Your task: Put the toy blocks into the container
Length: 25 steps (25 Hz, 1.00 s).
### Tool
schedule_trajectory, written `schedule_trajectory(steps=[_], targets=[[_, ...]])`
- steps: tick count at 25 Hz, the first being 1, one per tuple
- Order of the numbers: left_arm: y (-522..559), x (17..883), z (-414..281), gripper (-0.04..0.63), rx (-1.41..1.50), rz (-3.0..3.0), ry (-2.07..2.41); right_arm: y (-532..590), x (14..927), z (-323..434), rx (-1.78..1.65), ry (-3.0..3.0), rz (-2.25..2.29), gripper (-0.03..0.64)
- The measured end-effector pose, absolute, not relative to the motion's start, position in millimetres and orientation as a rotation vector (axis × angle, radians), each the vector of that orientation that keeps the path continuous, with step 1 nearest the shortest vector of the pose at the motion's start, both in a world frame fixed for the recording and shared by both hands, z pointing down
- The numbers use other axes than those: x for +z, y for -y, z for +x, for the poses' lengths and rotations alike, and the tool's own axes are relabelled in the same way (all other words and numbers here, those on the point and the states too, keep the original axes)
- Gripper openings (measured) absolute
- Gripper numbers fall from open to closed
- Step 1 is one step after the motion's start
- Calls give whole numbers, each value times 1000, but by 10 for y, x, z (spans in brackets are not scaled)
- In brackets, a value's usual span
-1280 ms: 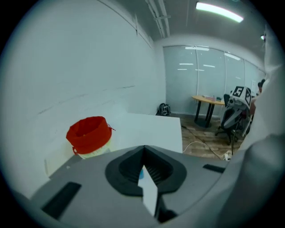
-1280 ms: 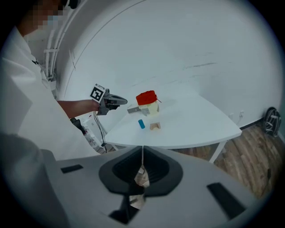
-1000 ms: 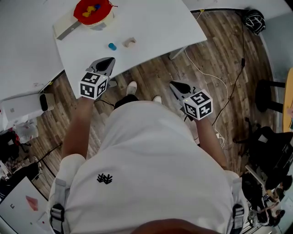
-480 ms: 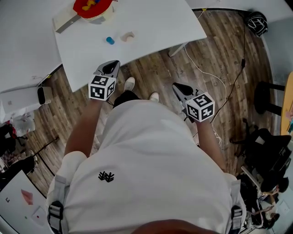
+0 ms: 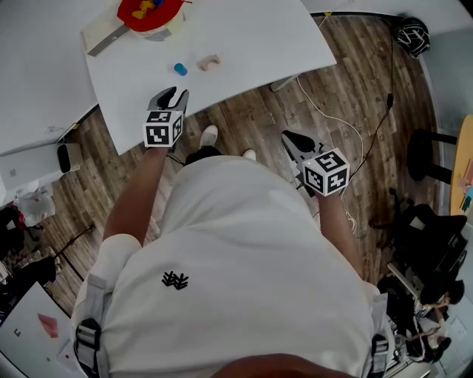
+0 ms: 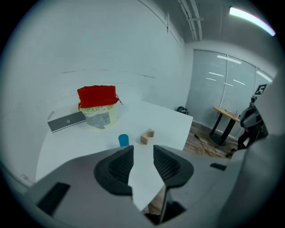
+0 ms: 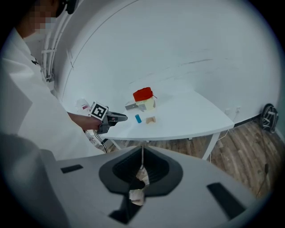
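1. Plainly, two pieces are not yet put away: a blue block (image 5: 180, 69) and a tan block (image 5: 209, 63) lie just beside each other on the table (image 5: 251, 37), near its front edge.
2. Well apart from them, at the table's far left, stands the container (image 5: 150, 13), a pale tub with a red bag over its rim. Yellow and blue pieces already lie in it, and a grey bar (image 5: 107, 43) lies just beside it.
3. Over the table's near edge, the left gripper (image 5: 168, 100) points down toward the two blocks. Its jaws stand apart with only bare tabletop showing between them, so it holds nothing.
4. Off the table, the right gripper (image 5: 294, 142) hangs over the floor by the person's side, jaws closed together and empty.
5. The step in hand looks like the reach for a pick, probably the blue block, which lies nearer the left gripper. The next move calls for carrying the open jaws on to straddle that block without knocking the tan one beside it.
6. Against a second ago, the left gripper has come forward from the table's edge toward the blocks, and its jaws, then together, have just been opening. The blocks, container and right gripper sit much as they did.
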<state>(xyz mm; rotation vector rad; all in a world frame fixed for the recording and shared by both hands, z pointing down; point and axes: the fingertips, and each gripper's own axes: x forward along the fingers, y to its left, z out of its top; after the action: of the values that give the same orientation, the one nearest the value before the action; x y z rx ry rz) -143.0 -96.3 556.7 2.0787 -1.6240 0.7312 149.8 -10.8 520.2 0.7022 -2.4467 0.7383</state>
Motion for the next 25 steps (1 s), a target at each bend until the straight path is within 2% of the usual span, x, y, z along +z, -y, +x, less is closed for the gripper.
schedule_trajectory(steps=[2, 17, 21, 25], targets=[[1065, 5615, -1507, 164, 742, 2073, 1631, 153, 5188, 1466, 742, 2439, 717, 12], [1729, 6066, -1778, 190, 891, 2045, 1619, 431, 5094, 1239, 769, 2371, 827, 12], [1794, 6119, -1768, 179, 902, 2056, 1601, 462, 5083, 1183, 774, 2362, 845, 12], [1810, 6128, -1767, 130, 921, 2081, 1585, 460, 5084, 1109, 776, 2349, 854, 12]])
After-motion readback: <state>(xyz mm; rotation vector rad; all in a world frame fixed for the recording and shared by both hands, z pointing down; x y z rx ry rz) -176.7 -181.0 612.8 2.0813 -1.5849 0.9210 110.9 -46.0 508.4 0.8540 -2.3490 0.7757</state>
